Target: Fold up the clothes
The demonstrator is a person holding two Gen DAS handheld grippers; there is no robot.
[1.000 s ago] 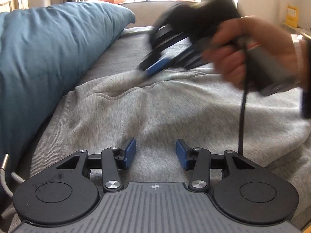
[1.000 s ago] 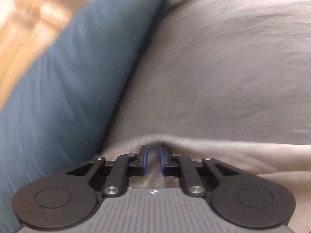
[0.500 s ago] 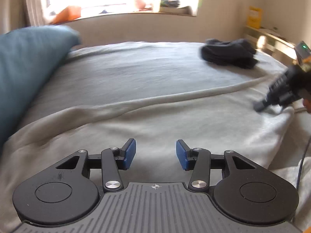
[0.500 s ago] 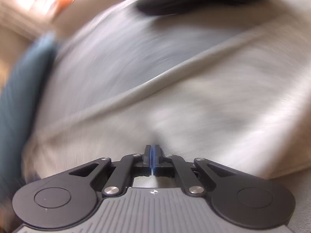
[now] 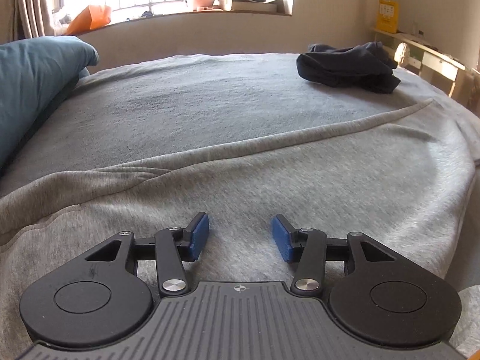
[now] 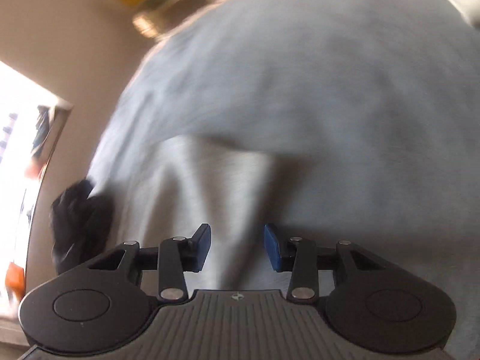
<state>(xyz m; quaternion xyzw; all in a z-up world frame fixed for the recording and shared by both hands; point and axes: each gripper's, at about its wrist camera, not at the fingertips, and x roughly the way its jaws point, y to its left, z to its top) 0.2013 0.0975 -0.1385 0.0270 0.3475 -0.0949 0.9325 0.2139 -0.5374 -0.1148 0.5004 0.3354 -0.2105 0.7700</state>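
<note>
A light grey sweatshirt [image 5: 300, 180] lies spread over the near part of the bed, its ribbed hem running as a long diagonal ridge. My left gripper [image 5: 240, 237] hovers just over the fabric, open, with nothing pinched between its blue pads. In the blurred right wrist view the same grey garment [image 6: 234, 198] lies under my right gripper [image 6: 237, 246], whose jaws are opening; cloth shows in the gap but the pads do not press on it. A dark bundle of clothing [image 5: 348, 66] sits at the far right of the bed, also seen as a dark garment [image 6: 78, 222] at the left of the right view.
A grey blanket [image 5: 210, 99] covers the bed. A teal duvet [image 5: 33, 90] is heaped along the left side. Beyond the bed are a cluttered windowsill [image 5: 210, 0] and a wooden shelf [image 5: 426, 51] at the right wall.
The right gripper swept across the bed to the right, rolled, closed fully on the way and now has its jaws apart. The left view swung from the duvet side toward the bed's middle.
</note>
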